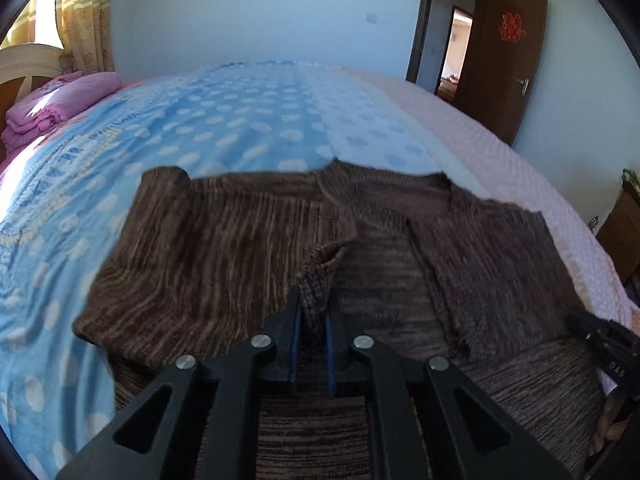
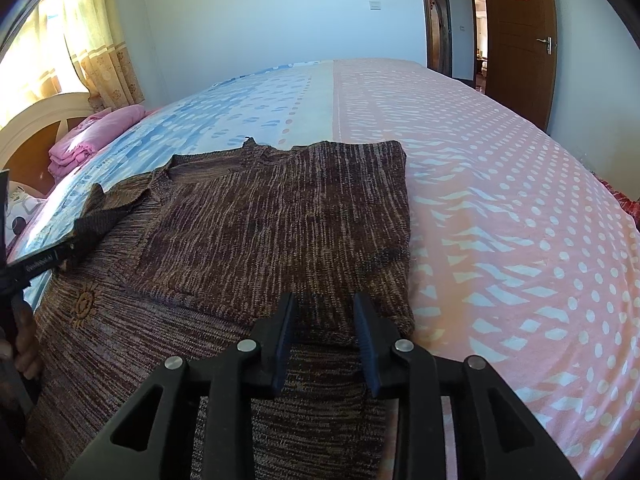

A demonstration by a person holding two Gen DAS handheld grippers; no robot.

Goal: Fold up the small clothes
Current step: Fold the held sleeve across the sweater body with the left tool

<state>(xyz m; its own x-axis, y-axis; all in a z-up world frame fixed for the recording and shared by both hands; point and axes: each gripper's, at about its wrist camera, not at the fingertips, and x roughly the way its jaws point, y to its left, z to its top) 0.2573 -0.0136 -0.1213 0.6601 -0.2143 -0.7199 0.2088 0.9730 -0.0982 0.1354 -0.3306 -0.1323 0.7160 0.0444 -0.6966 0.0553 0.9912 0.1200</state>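
A brown knitted sweater (image 1: 224,248) lies on the bed, both sleeves folded over its front. My left gripper (image 1: 313,300) is shut on the ribbed cuff (image 1: 320,276) of the left sleeve and holds it over the sweater's chest. In the right wrist view the sweater (image 2: 280,220) fills the middle, with a sun motif (image 2: 83,303) at lower left. My right gripper (image 2: 324,304) is open just above the folded right sleeve's edge, holding nothing. My left gripper (image 2: 86,236) shows at the left edge there, shut on the cuff (image 2: 102,216).
The bed has a blue spotted sheet (image 1: 224,120) on the left and a pink spotted sheet (image 2: 500,200) on the right. Folded pink bedding (image 1: 60,100) and a headboard (image 2: 44,120) lie far left. A brown door (image 2: 516,40) stands open at the back right.
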